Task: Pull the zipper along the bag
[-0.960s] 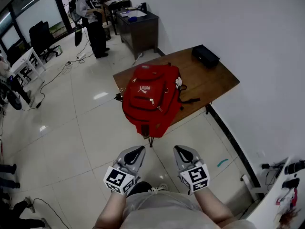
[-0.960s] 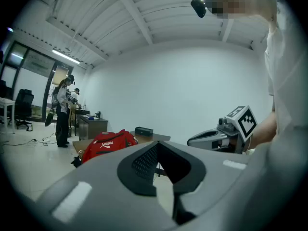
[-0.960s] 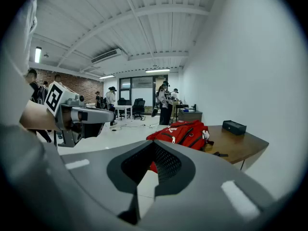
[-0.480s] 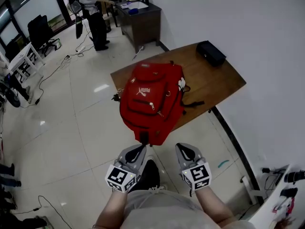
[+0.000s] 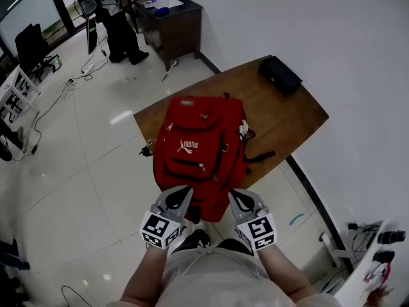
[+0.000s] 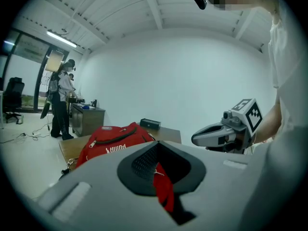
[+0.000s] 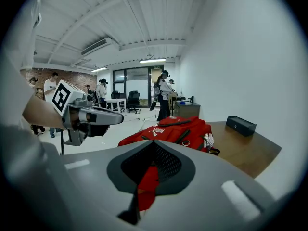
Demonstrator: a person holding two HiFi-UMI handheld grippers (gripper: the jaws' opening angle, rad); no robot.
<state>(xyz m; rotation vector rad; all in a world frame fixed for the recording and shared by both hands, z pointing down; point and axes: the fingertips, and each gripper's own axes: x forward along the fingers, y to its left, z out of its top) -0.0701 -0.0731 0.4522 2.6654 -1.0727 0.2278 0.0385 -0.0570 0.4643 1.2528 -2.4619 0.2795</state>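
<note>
A red backpack (image 5: 198,146) lies on a brown wooden table (image 5: 291,117), its lower end hanging over the near edge. Small silver zipper pulls (image 5: 203,167) show on its front pockets. My left gripper (image 5: 179,198) and right gripper (image 5: 241,198) are side by side just short of that hanging end, both shut with nothing in them. From the left gripper view, the backpack (image 6: 113,139) is ahead and the right gripper (image 6: 204,138) is beside me. From the right gripper view, the backpack (image 7: 179,128) is ahead and the left gripper (image 7: 111,118) is on the left.
A black box (image 5: 279,75) sits at the table's far corner by the white wall. Beyond the table stand a dark desk (image 5: 171,23) and a person (image 5: 114,19). Cables and office chairs (image 5: 32,43) are spread over the tiled floor on the left.
I have stepped closer to the table. The backpack now reaches down to both grippers' tips, which stayed shut and side by side.
</note>
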